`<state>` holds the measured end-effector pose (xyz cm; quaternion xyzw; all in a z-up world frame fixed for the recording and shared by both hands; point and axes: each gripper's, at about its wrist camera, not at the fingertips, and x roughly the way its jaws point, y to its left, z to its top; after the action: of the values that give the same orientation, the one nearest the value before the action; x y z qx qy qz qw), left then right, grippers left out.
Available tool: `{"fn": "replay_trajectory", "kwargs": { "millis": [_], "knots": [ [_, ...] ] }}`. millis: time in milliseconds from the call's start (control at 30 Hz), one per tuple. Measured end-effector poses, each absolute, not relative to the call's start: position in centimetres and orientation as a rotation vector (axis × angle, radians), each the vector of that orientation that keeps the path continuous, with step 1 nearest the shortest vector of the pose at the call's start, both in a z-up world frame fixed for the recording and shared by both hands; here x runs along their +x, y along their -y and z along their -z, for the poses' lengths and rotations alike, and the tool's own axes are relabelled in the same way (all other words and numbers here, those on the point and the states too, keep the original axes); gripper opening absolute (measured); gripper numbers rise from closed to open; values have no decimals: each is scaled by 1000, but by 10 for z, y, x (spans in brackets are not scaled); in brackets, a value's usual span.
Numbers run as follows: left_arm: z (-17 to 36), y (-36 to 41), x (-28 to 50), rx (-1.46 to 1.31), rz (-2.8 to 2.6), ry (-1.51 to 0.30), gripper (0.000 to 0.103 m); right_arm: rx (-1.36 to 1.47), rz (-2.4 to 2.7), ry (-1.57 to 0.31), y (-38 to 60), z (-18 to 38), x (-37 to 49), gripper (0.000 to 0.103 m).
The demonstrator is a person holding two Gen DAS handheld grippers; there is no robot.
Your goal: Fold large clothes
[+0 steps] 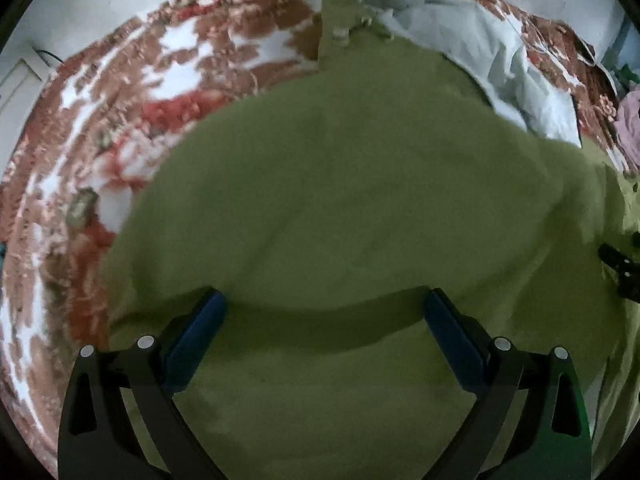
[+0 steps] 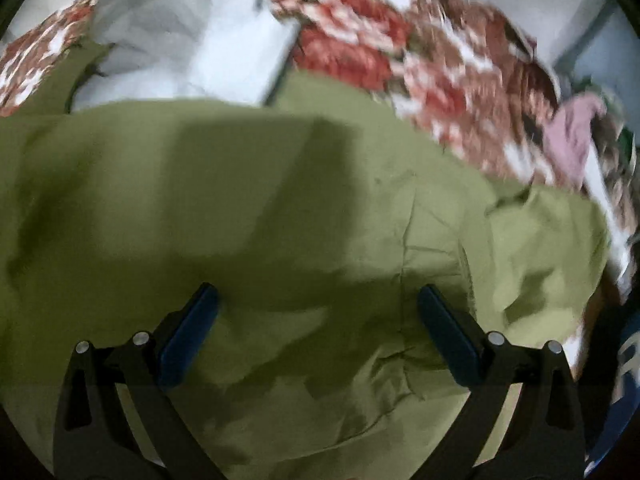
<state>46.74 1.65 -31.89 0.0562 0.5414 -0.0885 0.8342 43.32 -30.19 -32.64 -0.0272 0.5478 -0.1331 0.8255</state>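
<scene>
A large olive-green garment [image 1: 340, 200] lies spread over a floral bedspread and fills most of both views [image 2: 280, 220]. My left gripper [image 1: 326, 300] hovers over it with its blue-padded fingers [image 1: 200, 332] wide apart and nothing between them. In the right wrist view my right gripper [image 2: 318, 296] is open too, above a wrinkled part of the green cloth, and holds nothing. The tip of the other gripper [image 1: 622, 268] shows at the right edge of the left wrist view. Both views are blurred by motion.
A pale blue-white cloth [image 1: 480, 52] lies at the far side, partly on the green garment [image 2: 192, 48]. The red, brown and white floral bedspread [image 1: 120, 120] surrounds them. A pink garment [image 2: 572, 140] lies at the right. A white wall stands behind.
</scene>
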Motion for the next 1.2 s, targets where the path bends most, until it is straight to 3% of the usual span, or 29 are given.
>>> {"fn": "replay_trajectory", "kwargs": {
  "millis": [267,433,533,733,1033,1200],
  "knots": [
    [325,-13,467,201,205,-1157,98,1,259,-1146,320,333,420,98],
    [267,-5,438,223,177,-1073,98,106,257,-1080,329,271,392,99],
    [237,22,409,212,219,-1066,98,319,268,-1066,368,229,357,99],
    [224,126,363,294,355,-1017,98,697,452,-988,524,209,292,99],
    [238,285,378,110,367,-1078,98,534,772,-988,759,210,295,99],
    [232,397,372,27,455,-1094,98,660,728,-1012,853,224,322,99]
  ]
}}
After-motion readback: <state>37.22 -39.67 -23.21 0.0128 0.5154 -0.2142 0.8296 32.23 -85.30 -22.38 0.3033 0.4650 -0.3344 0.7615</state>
